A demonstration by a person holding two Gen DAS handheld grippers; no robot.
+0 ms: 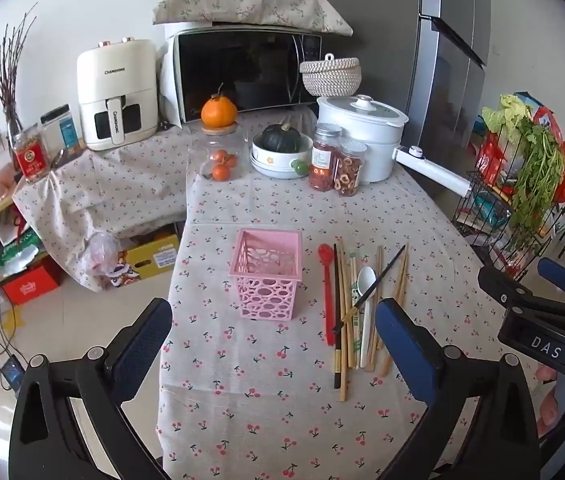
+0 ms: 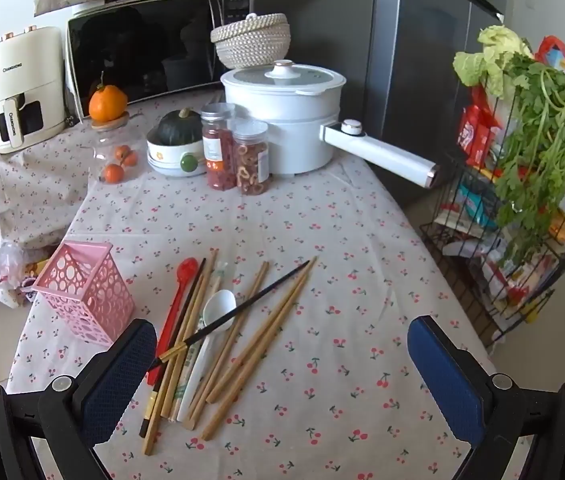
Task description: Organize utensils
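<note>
Premises: a lived-in home kitchen. Ahead of the left jaws, the tabletop [image 1: 282, 400] carries a cherry-print cloth. Beyond it stand a microwave [image 1: 242, 72] under a floral cover, an air fryer [image 1: 116, 92], a white electric pot [image 1: 358, 136], jars of dried food [image 1: 336, 164] and a squash in a bowl [image 1: 280, 152]. To the right of the right jaws stands a steel refrigerator [image 2: 422, 60], with a wire rack [image 2: 514, 220] of greens and packets. Boxes sit on the floor to the left [image 1: 154, 256].
</note>
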